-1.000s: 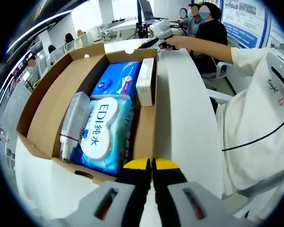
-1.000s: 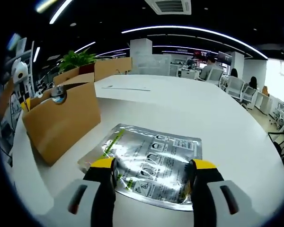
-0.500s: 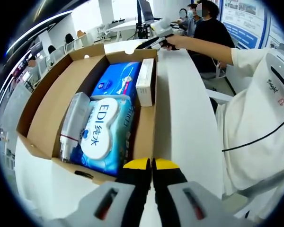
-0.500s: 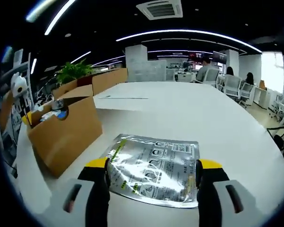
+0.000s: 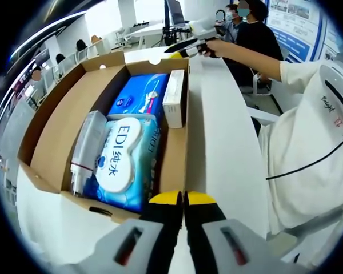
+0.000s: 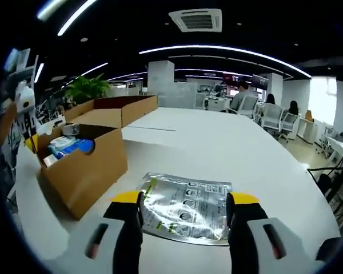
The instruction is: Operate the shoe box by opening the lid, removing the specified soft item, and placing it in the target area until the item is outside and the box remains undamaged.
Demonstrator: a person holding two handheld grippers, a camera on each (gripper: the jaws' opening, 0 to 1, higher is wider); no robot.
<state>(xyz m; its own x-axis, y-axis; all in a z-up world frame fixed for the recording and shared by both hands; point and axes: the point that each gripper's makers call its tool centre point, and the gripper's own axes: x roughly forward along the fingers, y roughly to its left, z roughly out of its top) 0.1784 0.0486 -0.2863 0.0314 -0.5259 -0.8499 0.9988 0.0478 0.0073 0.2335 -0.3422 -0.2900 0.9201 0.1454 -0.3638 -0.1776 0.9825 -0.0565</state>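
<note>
Right gripper (image 6: 184, 201) hangs above the white table (image 6: 257, 165) with its two yellow-tipped jaws spread wide and nothing between them. Silver foil pouch (image 6: 186, 206), the soft item, lies flat on the table just beyond the jaw tips, framed in the gap between them; whether the tips touch it cannot be told. The pouch is outside the shoe box (image 6: 86, 166), on the table beside the box's short end wall.

In the right gripper view the box stands open, with a blue pack visible over its rim and a green plant (image 6: 87, 88) far behind it.

Left gripper (image 5: 183, 198) has its jaws pressed together, gripping nothing, and it is at the near corner of the shoe box (image 5: 51, 142), close to the cardboard edge. Inside the box lie a white-and-blue wipes pack (image 5: 124, 160), a blue pack (image 5: 140, 94) farther in, a small white carton (image 5: 174, 99) against the side wall, and a grey tube (image 5: 87, 147) on the opposite side. Beyond the far end of the box, the person's hand (image 5: 214, 47) holds the right gripper (image 5: 186, 48) over the table.
</note>
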